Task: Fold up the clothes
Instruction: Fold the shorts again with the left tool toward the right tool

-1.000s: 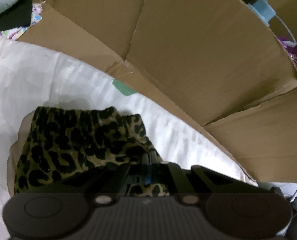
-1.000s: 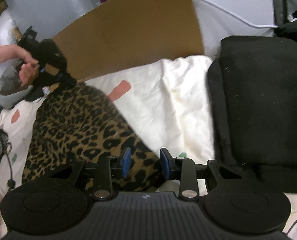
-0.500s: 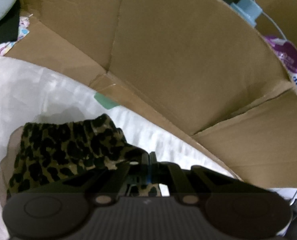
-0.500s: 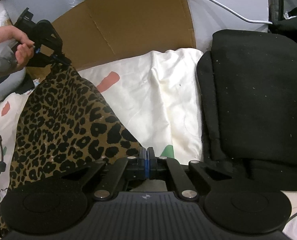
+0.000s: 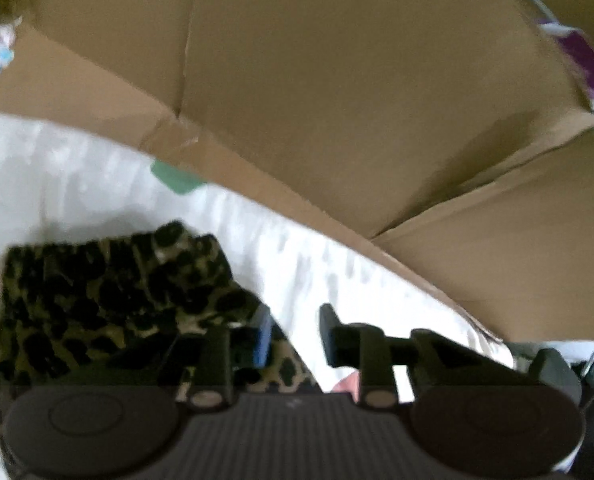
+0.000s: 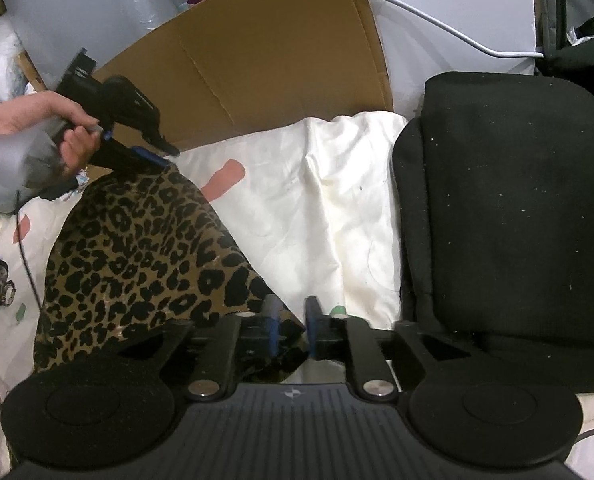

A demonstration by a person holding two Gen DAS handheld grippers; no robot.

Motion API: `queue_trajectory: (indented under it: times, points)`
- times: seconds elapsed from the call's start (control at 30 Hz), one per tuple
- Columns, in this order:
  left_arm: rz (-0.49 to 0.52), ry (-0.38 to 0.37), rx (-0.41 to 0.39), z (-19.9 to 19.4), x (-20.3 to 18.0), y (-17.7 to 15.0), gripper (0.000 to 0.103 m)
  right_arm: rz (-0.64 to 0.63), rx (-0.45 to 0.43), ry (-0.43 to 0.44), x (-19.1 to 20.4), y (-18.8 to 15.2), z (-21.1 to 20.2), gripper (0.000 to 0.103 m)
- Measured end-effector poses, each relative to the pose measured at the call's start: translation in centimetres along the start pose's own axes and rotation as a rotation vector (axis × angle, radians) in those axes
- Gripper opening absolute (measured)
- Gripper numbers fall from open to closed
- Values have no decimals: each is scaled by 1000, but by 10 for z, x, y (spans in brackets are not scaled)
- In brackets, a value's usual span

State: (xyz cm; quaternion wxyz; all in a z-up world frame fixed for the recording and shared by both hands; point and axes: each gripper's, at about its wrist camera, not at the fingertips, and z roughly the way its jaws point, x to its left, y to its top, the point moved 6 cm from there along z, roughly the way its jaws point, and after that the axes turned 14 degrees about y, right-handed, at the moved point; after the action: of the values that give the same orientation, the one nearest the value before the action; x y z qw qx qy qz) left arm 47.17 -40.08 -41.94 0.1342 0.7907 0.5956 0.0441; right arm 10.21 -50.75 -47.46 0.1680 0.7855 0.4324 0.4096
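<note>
Though the left wrist view is smeared with blur, the left gripper (image 5: pixel 293 330) shows at lower centre with its jaws parted, having just been opening; the leopard-print garment (image 5: pixel 109 300) lies at lower left, its edge running under the left finger, and whether cloth still sits between the pads cannot be made out. In the right wrist view the right gripper (image 6: pixel 291 328) fills the bottom edge, jaws likewise just opened and standing apart, a corner of the garment (image 6: pixel 145 256) lying between them without the pads pressing it; the garment's near end is hidden behind the gripper body. At upper left a hand (image 6: pixel 53 128) holds the left gripper (image 6: pixel 153 152), its tips at the garment's far end; contact there is hard to judge. The garment spreads across a cream sheet (image 6: pixel 317 200) with coloured patches; a black cushion (image 6: pixel 505 216) sits at right, partly cut off; cardboard (image 6: pixel 257 60) stands behind; a white cable (image 6: pixel 457 36) crosses the upper right.
</note>
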Motion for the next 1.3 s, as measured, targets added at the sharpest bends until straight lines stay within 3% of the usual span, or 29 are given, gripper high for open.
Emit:
queue_trajectory:
  times: [0.07,0.27,0.33,0.47,0.63,0.67,0.77,0.8,1.13,1.3]
  points:
    - [14,6,-2,-10,0,-2,29,26,-7,5,-2,0,2,41]
    - [72,-8,43,-11,-12,-24,32,60,11,24,-4,-6,11,41]
    - [79,-4,64,-2,-17,-35,34,68,23,31,-4,-8,15,38]
    - [83,3,104,15,-25,-54,35,58,40,33,-5,-11,18,16]
    - [80,19,105,27,-30,-67,35,54,44,37,-6,-11,18,15]
    - [74,23,102,29,-30,-68,33,53,44,36,-6,-11,18,15]
    - [49,25,101,34,-26,-70,7,45,43,34,-5,-11,17,10]
    - [37,19,102,34,-25,-70,5,43,41,33,-5,-11,17,8]
    - [36,-28,66,14,-27,-62,0,27,4,30,-1,-8,10,2]
    - [37,-28,65,25,-31,-60,0,20,0,22,-1,-9,8,2]
